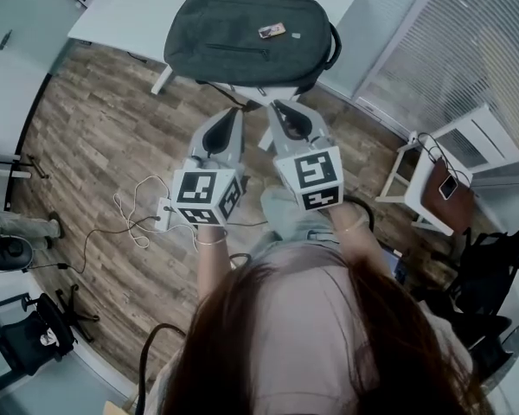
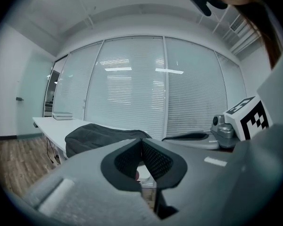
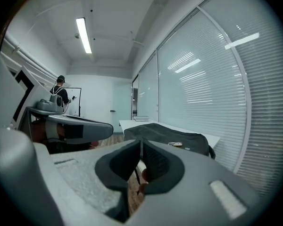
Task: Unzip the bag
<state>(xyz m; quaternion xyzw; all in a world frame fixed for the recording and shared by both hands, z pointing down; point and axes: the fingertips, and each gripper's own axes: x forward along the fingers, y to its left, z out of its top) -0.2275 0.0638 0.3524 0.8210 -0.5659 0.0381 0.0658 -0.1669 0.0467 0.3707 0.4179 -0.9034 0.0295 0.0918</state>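
Head view: left claw [image 1: 234, 113], right claw [image 1: 280, 109] together, empty; bag [image 1: 246, 35] at 12 o'clock. Risk: unopened claws shove bag.

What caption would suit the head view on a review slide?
Left gripper and right gripper, jaws shut and empty, side by side short of the dark backpack on the white table.

A dark grey fabric backpack [image 1: 246, 37] lay flat on the white table [image 1: 138, 15], its front zip closed.
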